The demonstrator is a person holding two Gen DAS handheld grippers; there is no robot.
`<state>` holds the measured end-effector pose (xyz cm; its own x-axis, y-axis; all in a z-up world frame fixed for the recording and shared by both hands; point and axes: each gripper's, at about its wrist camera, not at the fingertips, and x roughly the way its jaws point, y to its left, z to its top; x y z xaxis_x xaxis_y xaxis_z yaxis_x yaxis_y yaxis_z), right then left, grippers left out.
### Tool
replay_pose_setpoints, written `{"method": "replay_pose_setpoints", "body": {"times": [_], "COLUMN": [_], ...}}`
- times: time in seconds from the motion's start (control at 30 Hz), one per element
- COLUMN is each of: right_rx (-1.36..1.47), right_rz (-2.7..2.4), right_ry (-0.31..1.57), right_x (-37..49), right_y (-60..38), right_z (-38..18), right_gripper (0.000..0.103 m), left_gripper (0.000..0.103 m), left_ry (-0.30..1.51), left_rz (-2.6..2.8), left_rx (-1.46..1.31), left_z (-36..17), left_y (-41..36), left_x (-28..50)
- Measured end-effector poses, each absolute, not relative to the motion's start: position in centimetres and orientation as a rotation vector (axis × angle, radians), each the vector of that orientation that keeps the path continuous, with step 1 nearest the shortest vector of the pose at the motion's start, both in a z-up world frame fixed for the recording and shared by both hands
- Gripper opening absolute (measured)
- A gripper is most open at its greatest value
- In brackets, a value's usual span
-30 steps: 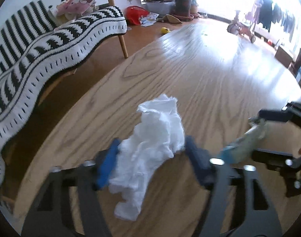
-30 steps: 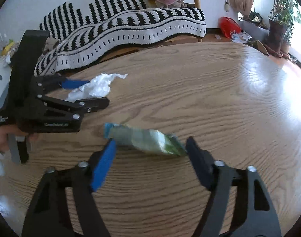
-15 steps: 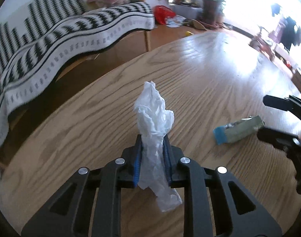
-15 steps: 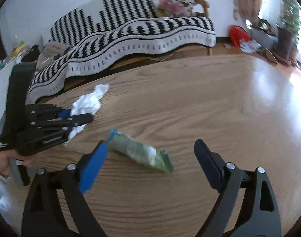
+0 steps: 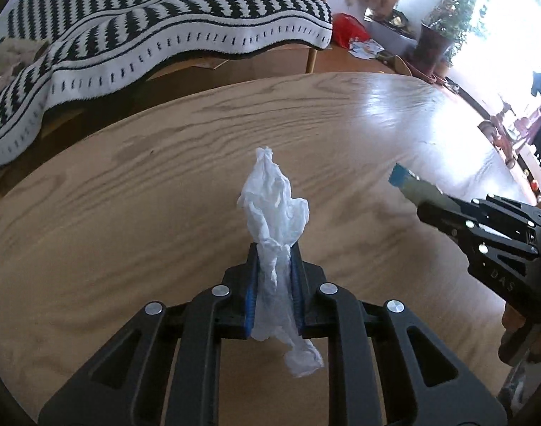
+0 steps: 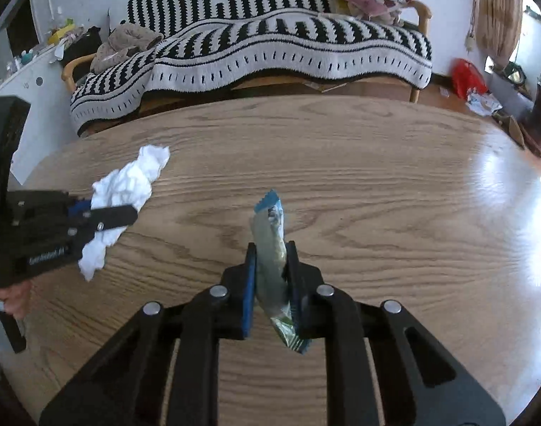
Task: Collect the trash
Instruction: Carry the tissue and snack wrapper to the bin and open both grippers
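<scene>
Tissue: crumpled white tissue (image 5: 275, 213) pinched between the blue-padded fingers (image 5: 250, 298) of the left gripper (image 5: 274, 266), held above the table with one end pointing up and forward and a tail hanging below the pads.
Wrapper: green snack wrapper (image 6: 272, 248) with a blue crimped end, clamped upright in the right gripper (image 6: 272, 266), its lower end sticking out beneath the fingers.
Left gripper: fingers narrow, closed on the tissue.
Right gripper: fingers narrow, closed on the wrapper.
Table: round wooden table (image 6: 376, 177), below both grippers.
Background: sofa (image 6: 270, 46) under a black-and-white striped blanket, beyond the table.
</scene>
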<state>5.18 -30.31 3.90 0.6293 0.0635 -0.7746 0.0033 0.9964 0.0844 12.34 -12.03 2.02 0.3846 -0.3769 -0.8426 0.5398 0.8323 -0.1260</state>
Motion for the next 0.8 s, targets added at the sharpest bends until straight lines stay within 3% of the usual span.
{"method": "replay_pose_setpoints", "body": {"times": [0.47,0.8], "right_rx": [0.170,0.073], "right_rz": [0.048,-0.072], "right_ry": [0.736,0.637], "right_x": [-5.3,-17.8], "right_y": [-28.3,-30.3], "right_z": [12.2,18.6], "right_gripper": [0.016,0.016], "left_gripper": [0.016,0.016], "left_ry": [0.916,0.848], "left_rz": [-0.553,-0.697], "left_rx": [0.179,0.167], "left_z": [10.3,14.2], "left_y": [-10.6,-15.1], "left_x": [-0.4,-11.1]}}
